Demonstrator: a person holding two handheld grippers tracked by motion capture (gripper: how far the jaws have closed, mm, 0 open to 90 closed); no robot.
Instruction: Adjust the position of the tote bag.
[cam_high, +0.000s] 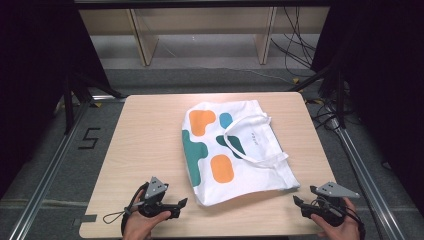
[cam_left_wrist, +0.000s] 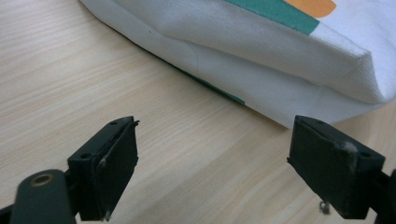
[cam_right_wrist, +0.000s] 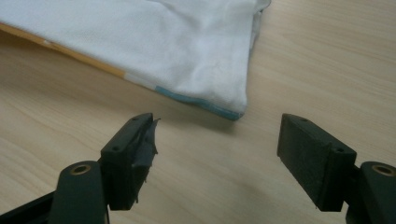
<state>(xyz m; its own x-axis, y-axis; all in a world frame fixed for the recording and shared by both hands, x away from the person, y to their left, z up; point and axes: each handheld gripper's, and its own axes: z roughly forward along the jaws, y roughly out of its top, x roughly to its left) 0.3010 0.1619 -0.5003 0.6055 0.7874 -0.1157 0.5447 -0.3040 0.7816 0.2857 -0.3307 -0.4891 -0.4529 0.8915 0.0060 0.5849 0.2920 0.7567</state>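
Note:
A white tote bag (cam_high: 235, 150) with orange and teal patches lies flat on the wooden table (cam_high: 145, 135), its handles folded over its right half. My left gripper (cam_high: 182, 202) rests at the near left, open, just short of the bag's near left corner (cam_left_wrist: 261, 88). At the near right, my right gripper (cam_high: 297, 202) also stands open, a little short of the bag's near right corner (cam_right_wrist: 233, 105). Nothing lies between either pair of jaws.
The table's front edge (cam_high: 200, 234) runs just below both hands. Metal rails (cam_high: 45, 175) flank the table on the floor. A wooden shelf frame (cam_high: 200, 30) and loose cables (cam_high: 300, 45) stand beyond the far edge.

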